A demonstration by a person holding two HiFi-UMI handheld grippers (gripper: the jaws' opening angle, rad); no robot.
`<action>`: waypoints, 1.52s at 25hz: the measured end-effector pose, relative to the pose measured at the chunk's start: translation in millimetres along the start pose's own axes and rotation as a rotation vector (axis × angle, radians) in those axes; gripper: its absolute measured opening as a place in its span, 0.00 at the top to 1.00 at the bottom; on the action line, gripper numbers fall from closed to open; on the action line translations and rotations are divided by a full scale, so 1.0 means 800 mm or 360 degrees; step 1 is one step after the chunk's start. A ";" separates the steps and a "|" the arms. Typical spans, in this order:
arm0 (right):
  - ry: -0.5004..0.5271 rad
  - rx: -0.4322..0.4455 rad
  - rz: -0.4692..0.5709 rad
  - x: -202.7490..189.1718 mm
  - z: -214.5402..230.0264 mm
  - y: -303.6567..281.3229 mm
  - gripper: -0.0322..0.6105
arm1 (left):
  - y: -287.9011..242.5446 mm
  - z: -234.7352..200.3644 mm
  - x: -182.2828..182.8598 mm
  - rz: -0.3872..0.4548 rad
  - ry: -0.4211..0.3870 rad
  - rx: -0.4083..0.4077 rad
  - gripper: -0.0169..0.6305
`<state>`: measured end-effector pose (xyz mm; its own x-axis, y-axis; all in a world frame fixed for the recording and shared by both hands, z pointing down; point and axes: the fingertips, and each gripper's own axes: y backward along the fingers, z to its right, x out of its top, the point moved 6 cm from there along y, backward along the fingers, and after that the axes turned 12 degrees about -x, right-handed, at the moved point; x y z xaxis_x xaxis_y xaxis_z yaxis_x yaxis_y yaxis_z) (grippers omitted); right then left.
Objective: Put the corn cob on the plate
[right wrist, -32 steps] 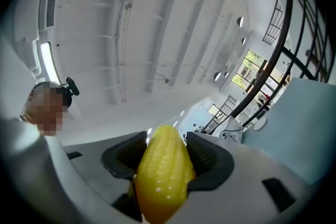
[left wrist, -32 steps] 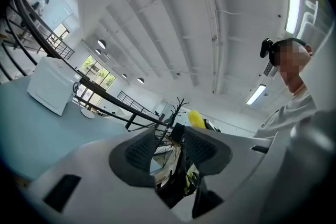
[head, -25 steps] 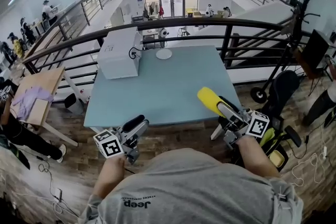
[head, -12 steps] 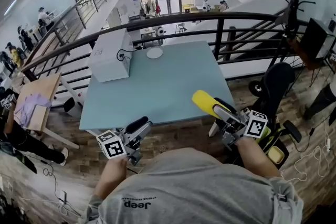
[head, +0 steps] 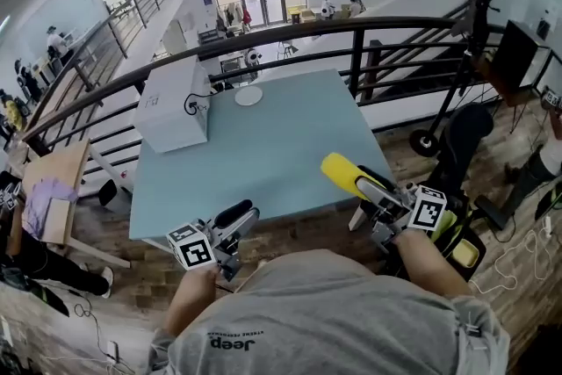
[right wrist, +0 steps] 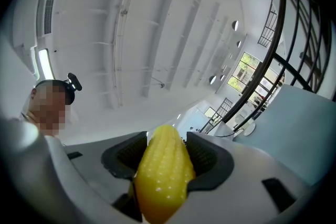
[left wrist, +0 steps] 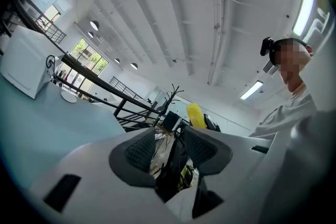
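One corn cob (right wrist: 160, 178) tight between the right gripper's (right wrist: 167, 152) jaws, tip outward.

An open-plan office or lab hall, seen from a mezzanine. Its black railing (head: 356, 57) overlooks people (head: 54, 41) on lower floors, with glass doors (head: 250, 0) beyond

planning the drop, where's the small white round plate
In the head view the small white round plate sits at the far edge of the pale blue table, just right of the white box.
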<state>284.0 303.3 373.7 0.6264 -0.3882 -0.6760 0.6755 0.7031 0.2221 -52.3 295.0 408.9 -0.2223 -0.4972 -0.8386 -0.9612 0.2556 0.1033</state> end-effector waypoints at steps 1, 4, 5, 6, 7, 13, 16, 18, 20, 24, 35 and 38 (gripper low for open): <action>0.0013 -0.0014 0.0010 0.002 0.001 -0.010 0.57 | 0.001 -0.012 0.006 -0.0005 0.0003 -0.0022 0.68; 0.0055 -0.0064 0.0051 0.008 0.003 -0.040 0.57 | 0.001 -0.051 0.031 -0.0028 0.0011 -0.0096 0.68; 0.0061 -0.0081 0.0070 0.010 0.004 -0.051 0.57 | 0.002 -0.064 0.041 -0.0035 0.0014 -0.0120 0.68; 0.0067 -0.0096 0.0089 0.012 0.004 -0.063 0.57 | 0.003 -0.075 0.052 -0.0040 0.0014 -0.0146 0.68; 0.0076 -0.0108 0.0106 0.015 0.004 -0.076 0.57 | 0.005 -0.087 0.064 -0.0046 0.0008 -0.0171 0.68; 0.0087 -0.0137 0.0159 0.020 0.003 -0.166 0.57 | 0.046 -0.155 0.129 -0.0030 0.0013 -0.0212 0.68; 0.0114 -0.0147 0.0158 0.021 0.006 -0.204 0.57 | 0.067 -0.187 0.147 -0.0020 0.0047 -0.0209 0.68; 0.0118 -0.0161 0.0163 0.021 0.012 -0.228 0.57 | 0.077 -0.208 0.157 -0.0021 0.0061 -0.0214 0.68; 0.0098 -0.0181 0.0167 0.018 0.020 -0.249 0.57 | 0.088 -0.228 0.167 -0.0019 0.0071 -0.0218 0.68; 0.0103 -0.0196 0.0159 0.022 0.022 -0.285 0.57 | 0.104 -0.252 0.190 -0.0003 0.0087 -0.0224 0.68; 0.0041 -0.0191 0.0034 0.068 0.074 -0.338 0.57 | 0.080 -0.297 0.205 0.0036 0.0175 -0.0114 0.69; -0.0007 -0.0131 0.0004 0.093 0.117 -0.341 0.57 | 0.051 -0.310 0.200 0.0020 0.0173 -0.0024 0.69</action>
<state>182.9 26.9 328.6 0.6300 -0.3889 -0.6721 0.6397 0.7506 0.1653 -167.4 20.0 411.4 -0.2497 -0.5814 -0.7743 -0.9605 0.2502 0.1219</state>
